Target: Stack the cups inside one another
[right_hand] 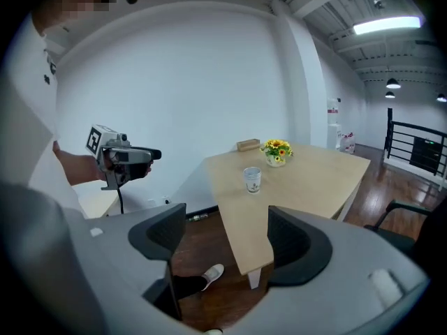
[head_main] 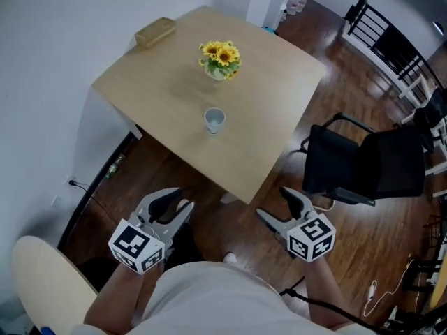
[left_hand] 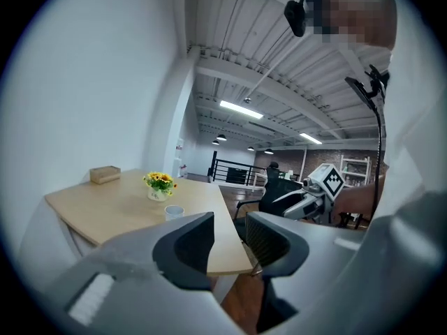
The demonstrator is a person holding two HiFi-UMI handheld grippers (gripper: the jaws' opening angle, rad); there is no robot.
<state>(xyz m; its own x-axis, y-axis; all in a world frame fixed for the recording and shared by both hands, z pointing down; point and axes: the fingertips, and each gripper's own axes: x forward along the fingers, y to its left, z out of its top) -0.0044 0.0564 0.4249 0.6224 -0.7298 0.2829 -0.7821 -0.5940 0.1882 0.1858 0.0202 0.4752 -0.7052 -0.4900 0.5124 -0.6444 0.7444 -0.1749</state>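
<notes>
white cup on table; ceiling lights show only in gripper views.

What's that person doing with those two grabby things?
A person stands back from the table, holding one pair of tongs in each hand. The left tongs and the right tongs are both open and empty, touching nothing. On the table sit a white cup, a pot of yellow flowers and a wooden box. Nothing is picked up yet.

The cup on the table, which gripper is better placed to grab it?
Left, narrowly: both hover open and empty off the table, but the left gripper sits slightly nearer the cup than the right gripper.
</notes>
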